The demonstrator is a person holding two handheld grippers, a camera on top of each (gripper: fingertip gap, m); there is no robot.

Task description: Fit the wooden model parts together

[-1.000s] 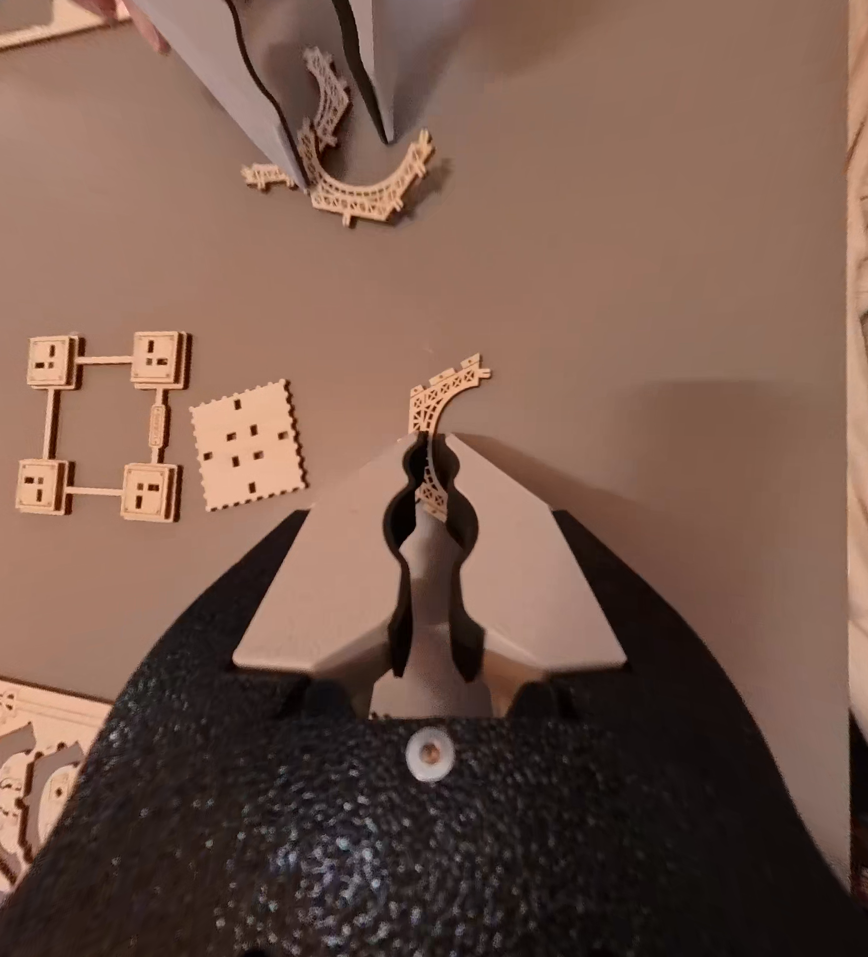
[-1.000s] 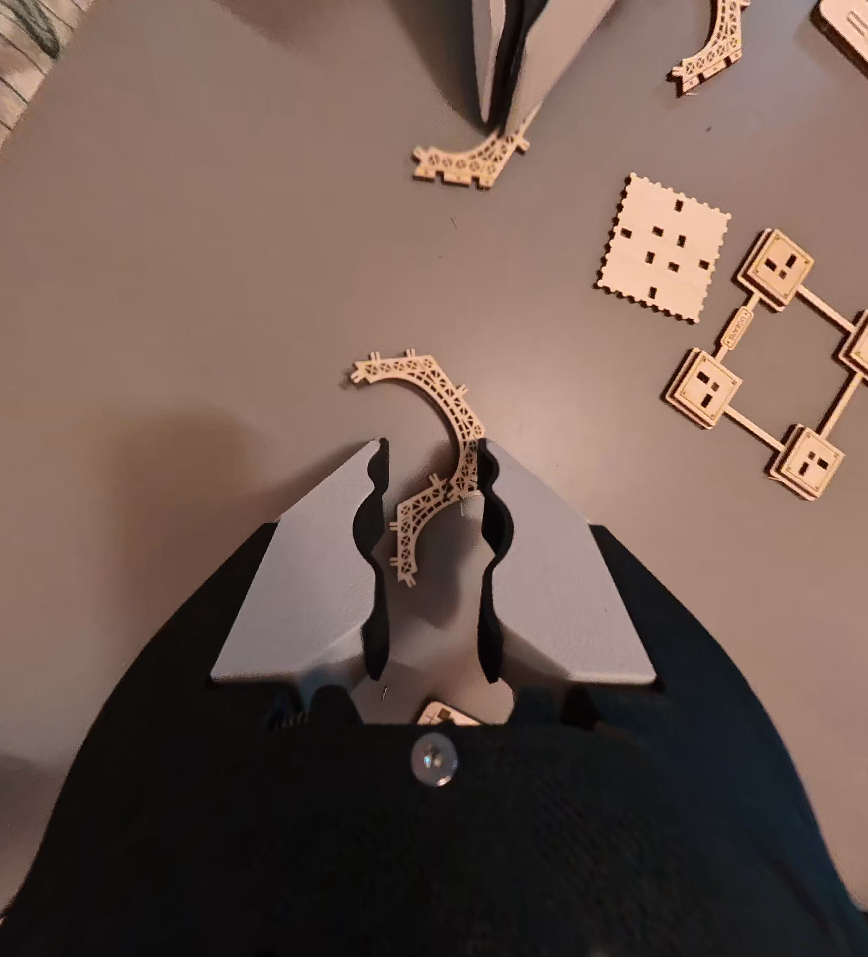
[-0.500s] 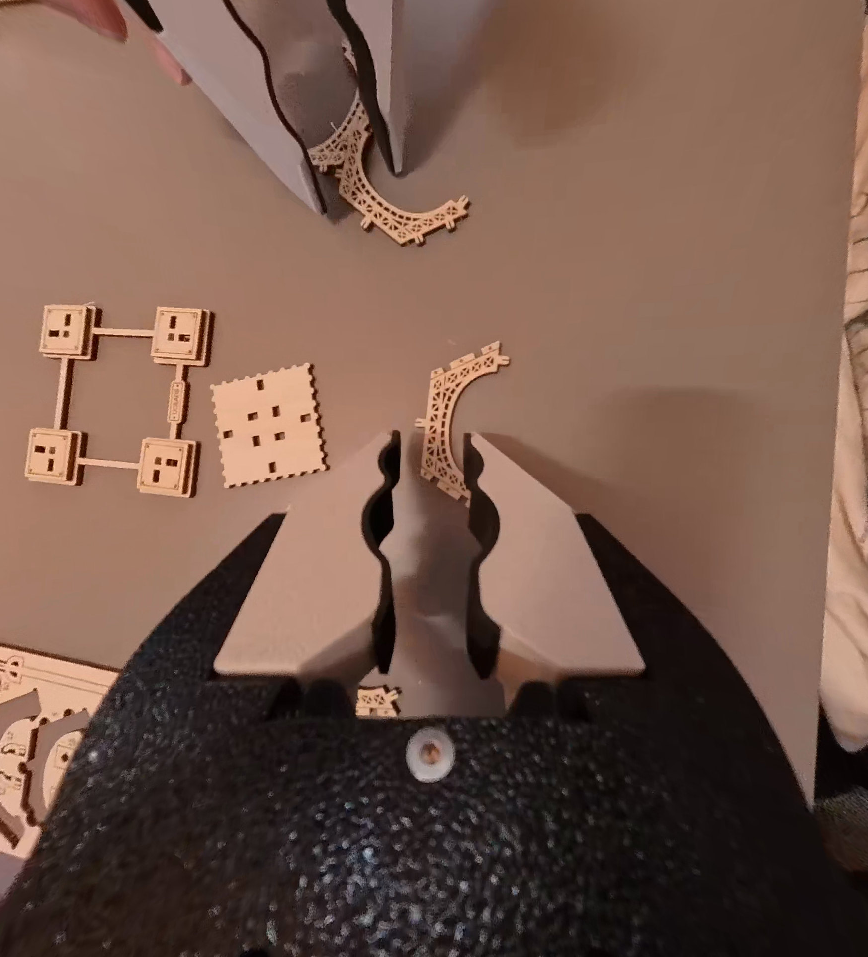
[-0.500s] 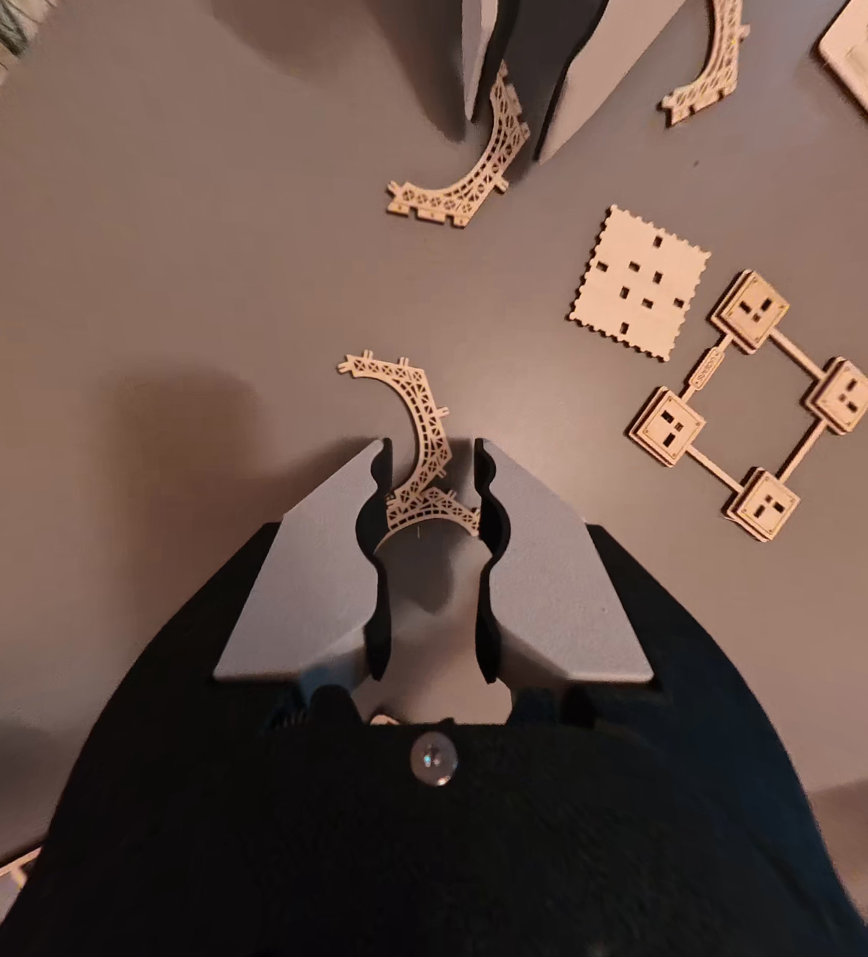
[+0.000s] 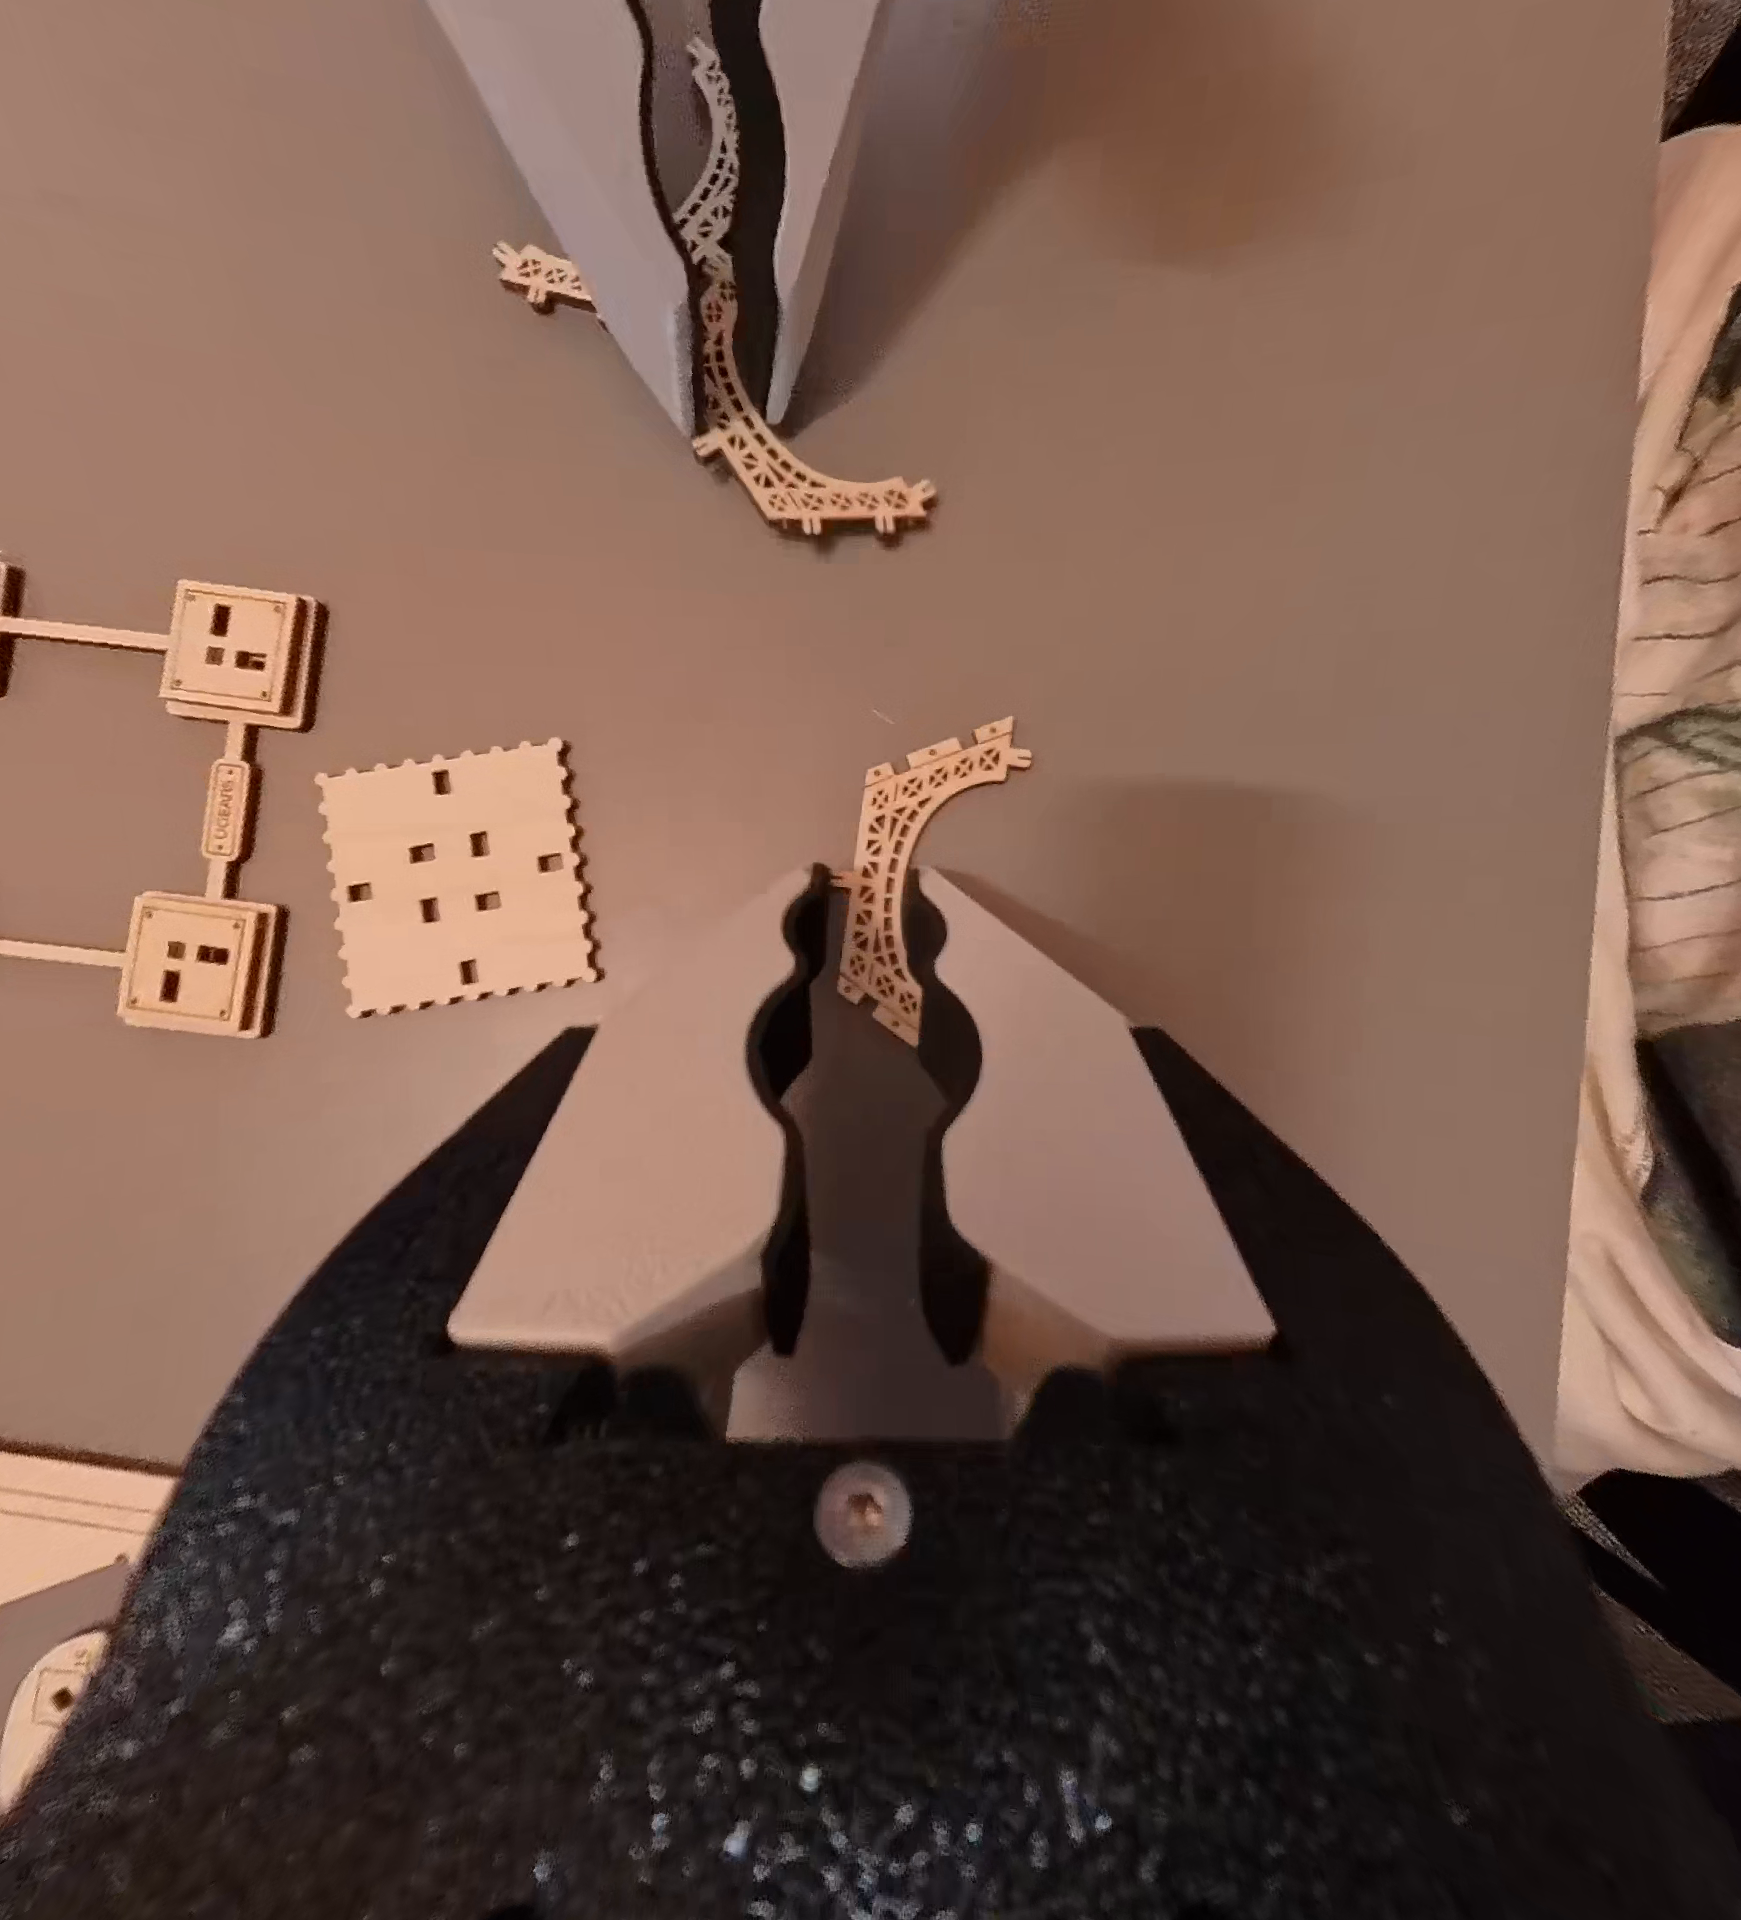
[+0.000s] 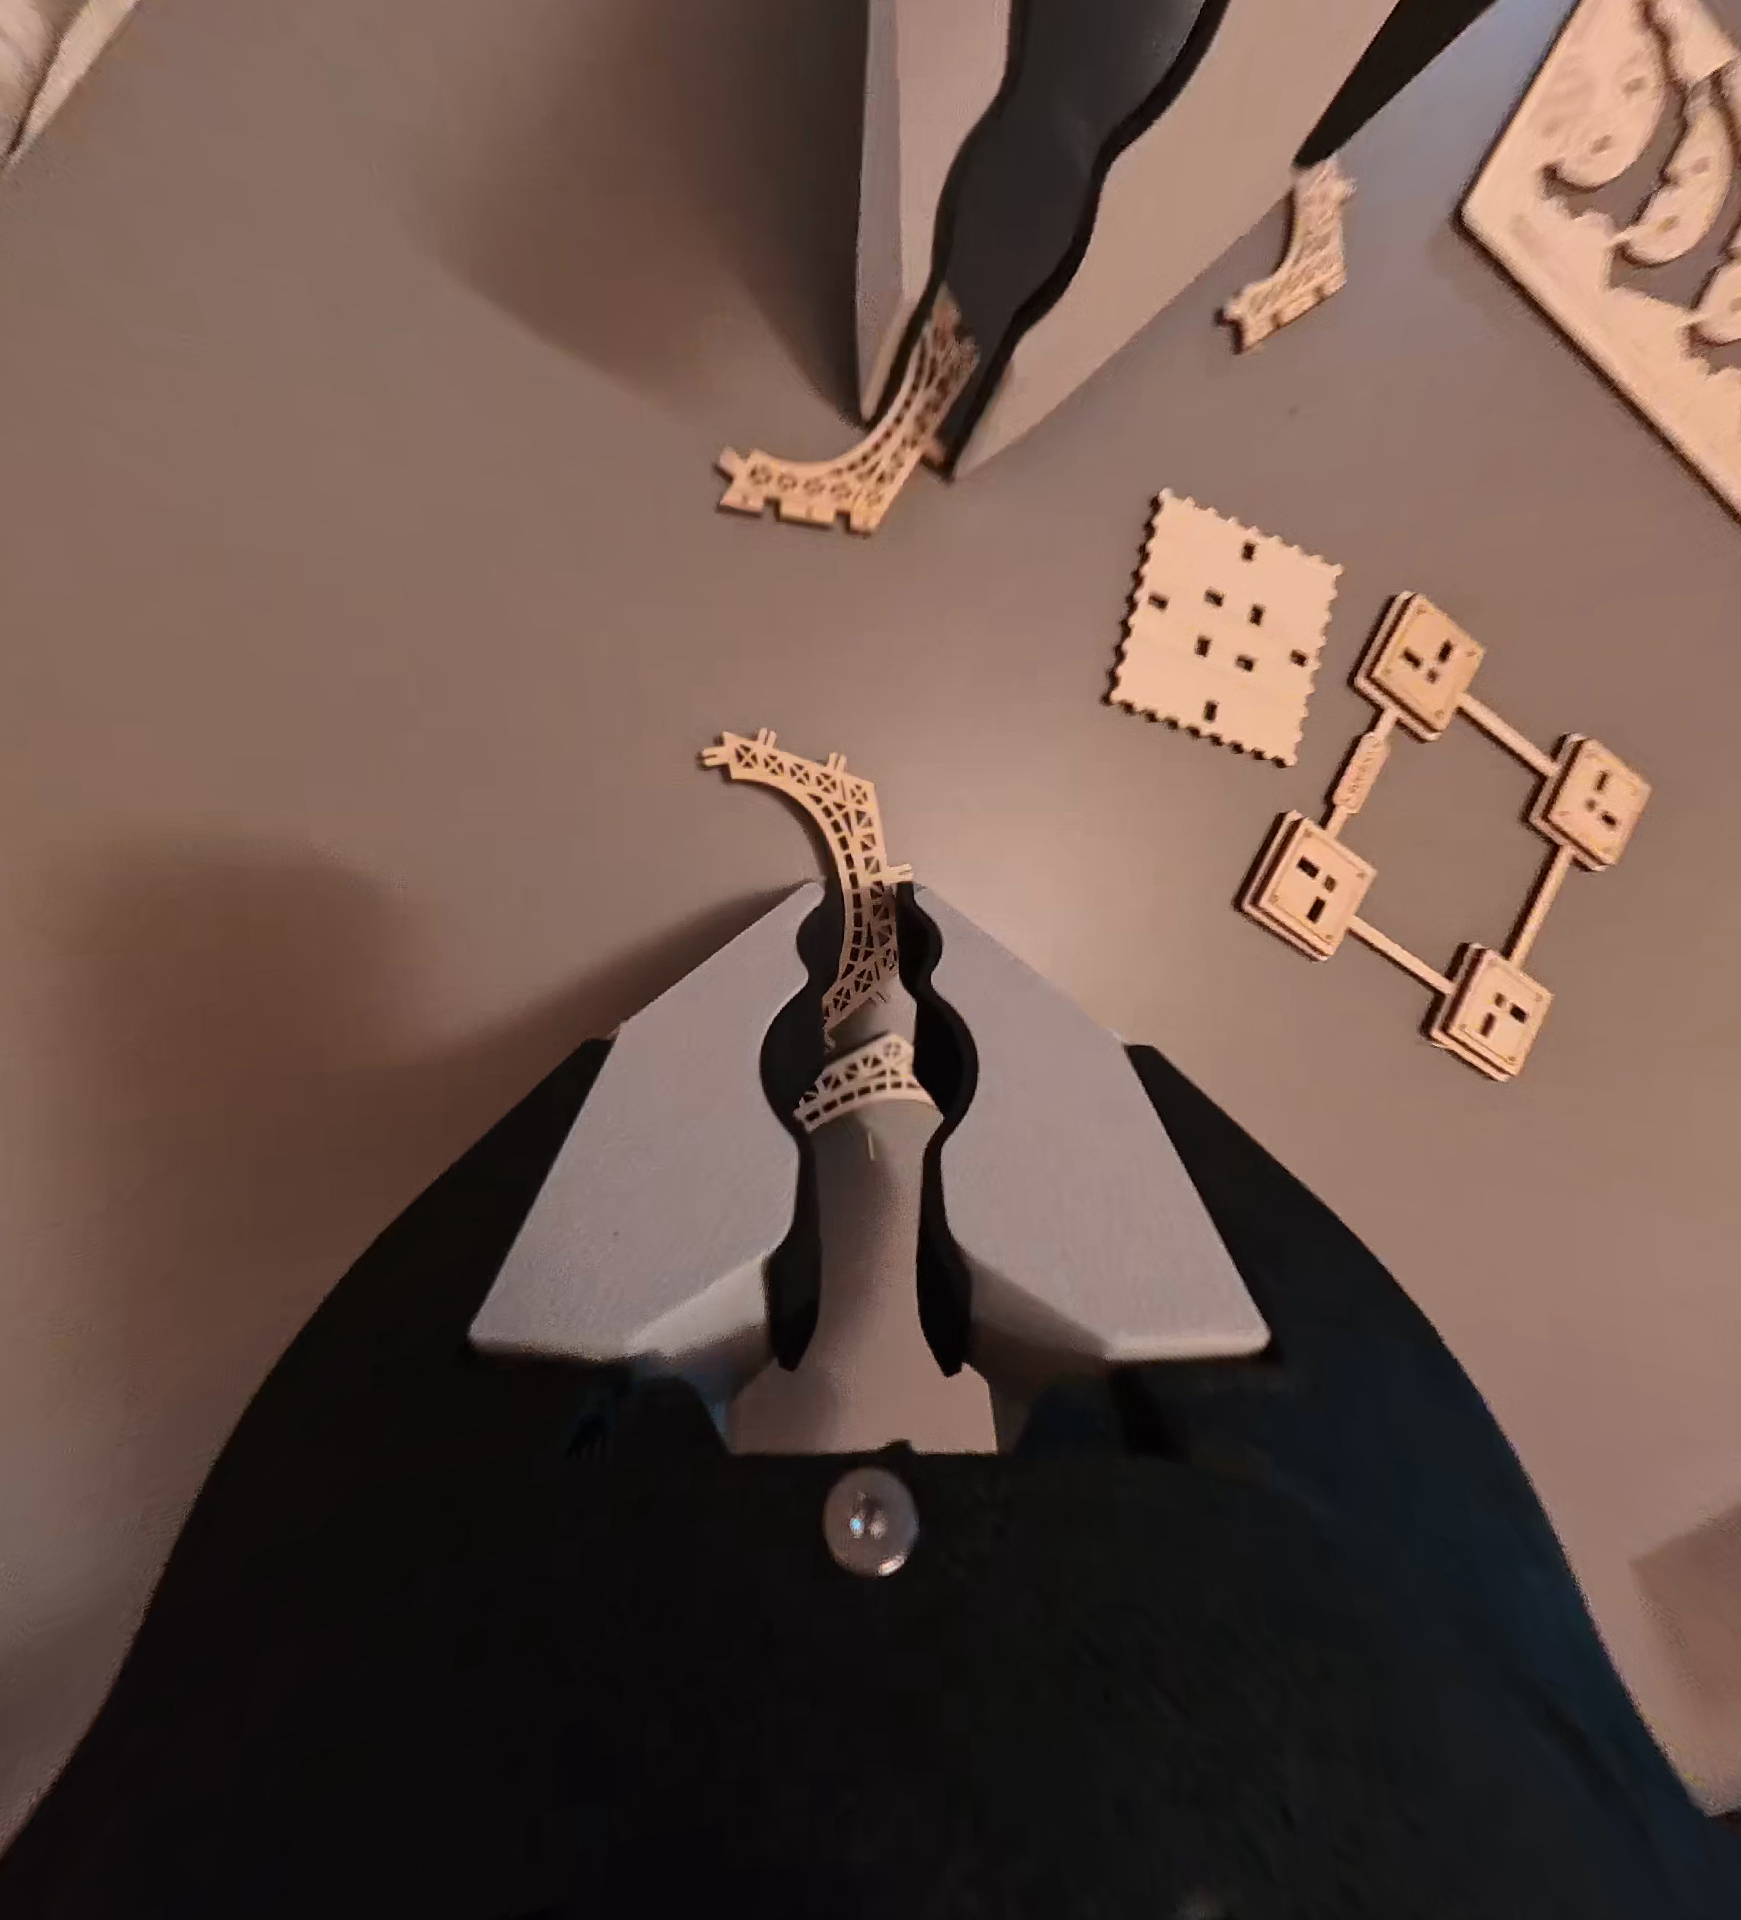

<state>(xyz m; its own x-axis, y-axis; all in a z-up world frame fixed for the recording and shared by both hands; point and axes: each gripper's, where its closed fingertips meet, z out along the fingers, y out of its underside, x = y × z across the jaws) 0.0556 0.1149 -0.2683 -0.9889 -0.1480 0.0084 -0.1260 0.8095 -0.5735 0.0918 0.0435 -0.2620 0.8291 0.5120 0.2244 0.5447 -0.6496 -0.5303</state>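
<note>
- Left claw had a curved lattice leg between its fingers, which stood narrow around it. The right finger looked to be touching the wood, but a sliver of gap showed on the left, so I couldn't tell if it was really pinched.
- Right claw was nipped shut on its own lattice leg, with a second curved piece crossing it deeper between the fingers. My guess is those two were being slotted together.
- Both legs were held by the foot end, so the notched tops stuck out free for mating.
- Lying flat on the grey worktop: the square slotted plate and the four-pad base frame, just beside each other and well clear of both claws.
- A punched-out parts sheet sat at the edge; nothing blocked the gap between the claws.
</note>
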